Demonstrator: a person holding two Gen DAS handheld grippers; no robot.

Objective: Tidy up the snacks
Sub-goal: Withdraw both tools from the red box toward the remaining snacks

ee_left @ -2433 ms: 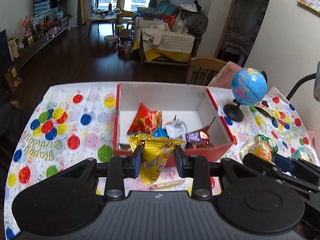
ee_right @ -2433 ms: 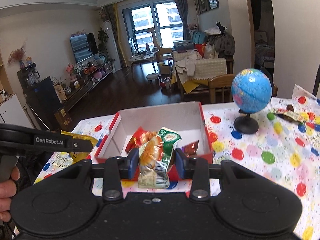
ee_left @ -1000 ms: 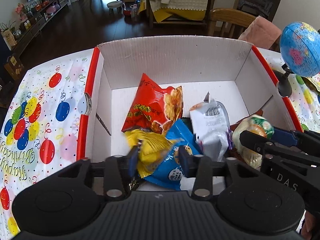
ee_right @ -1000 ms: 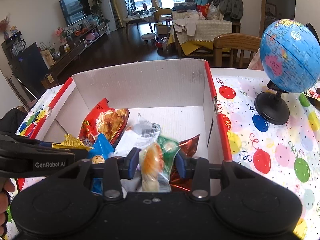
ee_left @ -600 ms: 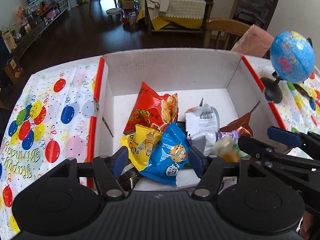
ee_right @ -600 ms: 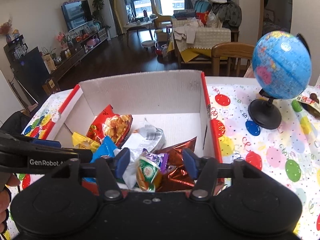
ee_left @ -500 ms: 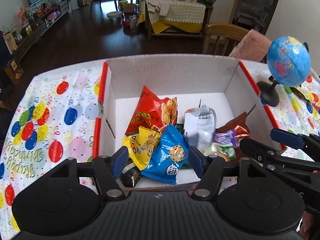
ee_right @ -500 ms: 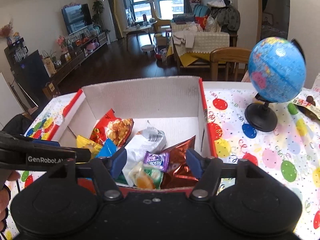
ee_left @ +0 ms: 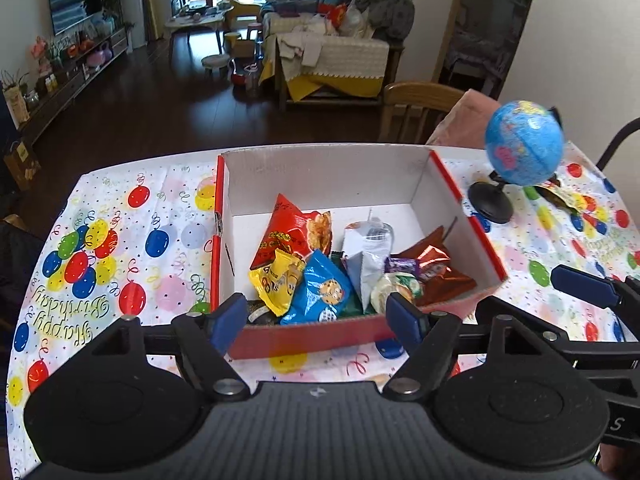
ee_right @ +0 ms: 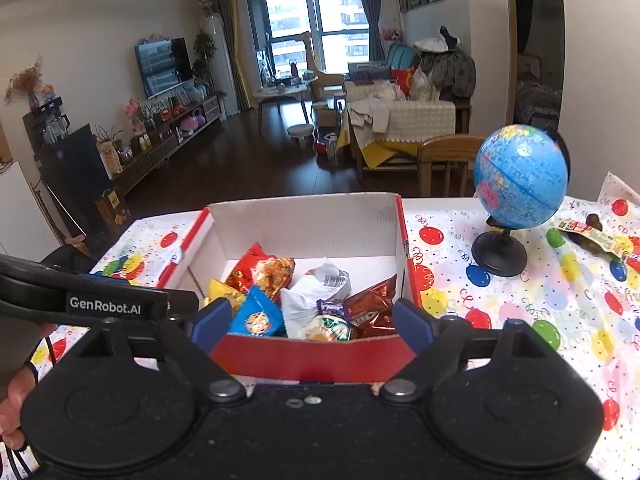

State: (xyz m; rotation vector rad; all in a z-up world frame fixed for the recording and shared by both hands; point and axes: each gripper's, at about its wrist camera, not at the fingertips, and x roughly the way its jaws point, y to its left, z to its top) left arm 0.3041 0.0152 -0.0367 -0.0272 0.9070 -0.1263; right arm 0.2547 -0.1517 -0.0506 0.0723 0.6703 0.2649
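Two empty grippers, both spread wide, holding nothing. Left gripper [ee_left: 316, 318] and right gripper [ee_right: 310, 322] side by side, just in front of the near red wall of the box [ee_left: 320, 334]. Lots of snacks piled inside the box: red chip bag [ee_left: 288, 236], yellow bag [ee_left: 276, 278], blue cookie bag [ee_left: 322, 292], white pouch [ee_left: 366, 258], round green-topped snack [ee_left: 394, 288], shiny brown wrapper [ee_left: 434, 264]. One more snack wrapper [ee_right: 592, 236] left out on the worktop [ee_left: 128, 256], far off to the right, past the globe [ee_right: 520, 178]. Lying flat, long side running left to right across the balloon cloth. Much nearer to the right gripper than to the left one. Likely next: reach right and forward with the right gripper, going around the globe stand [ee_right: 498, 256]. Best to come at the wrapper across its short side. Careful not to bump the globe.
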